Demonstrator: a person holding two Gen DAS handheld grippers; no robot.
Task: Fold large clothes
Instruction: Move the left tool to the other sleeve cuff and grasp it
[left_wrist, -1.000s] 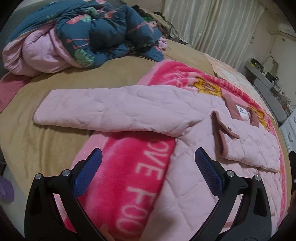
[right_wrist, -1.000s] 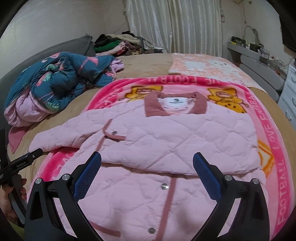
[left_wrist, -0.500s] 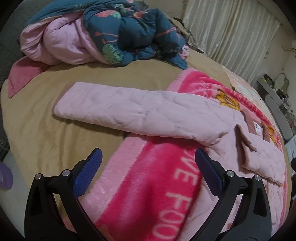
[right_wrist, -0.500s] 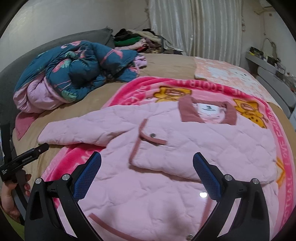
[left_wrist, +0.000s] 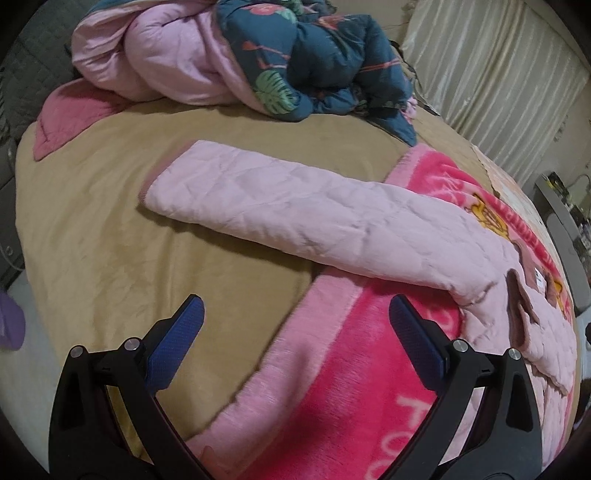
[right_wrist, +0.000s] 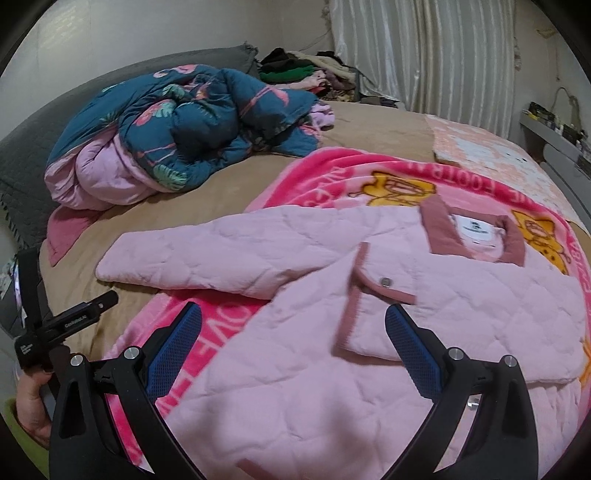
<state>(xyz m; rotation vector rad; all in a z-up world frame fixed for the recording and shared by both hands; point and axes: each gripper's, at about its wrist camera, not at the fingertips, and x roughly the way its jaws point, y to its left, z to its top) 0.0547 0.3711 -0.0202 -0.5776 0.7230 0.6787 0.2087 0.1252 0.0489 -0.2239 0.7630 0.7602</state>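
Plainly, the left gripper (left_wrist: 293, 332) hangs with its blue-padded jaws spread wide and nothing between them, above the near edge of the bright pink fleece blanket with white lettering (left_wrist: 343, 398) where it meets the tan bedsheet (left_wrist: 110, 229). The right gripper (right_wrist: 293, 339) is likewise spread and empty, poised over the body of the pale pink quilted jacket with dusty-rose trim (right_wrist: 295, 369).

Beyond the left gripper, the jacket's outstretched sleeve (left_wrist: 295, 214) lies flat, its cuff end on the tan sheet and its shoulder end on the blanket. The other sleeve appears already folded across the chest, its rose-edged cuff with a metal snap (right_wrist: 386, 282) lying below the collar (right_wrist: 476, 236).

The jacket looks soft, padded and fairly light, with enough loft to hold a loose crease yet spring back slightly. The quilted shell should give the pads fair purchase, though a thin pinch may catch only the top layer. The likely hold is the outstretched sleeve near its cuff, pinched through its full thickness, to be carried across the chest.

Farther off lies a bundled teal floral duvet with pink lining (right_wrist: 177, 147).
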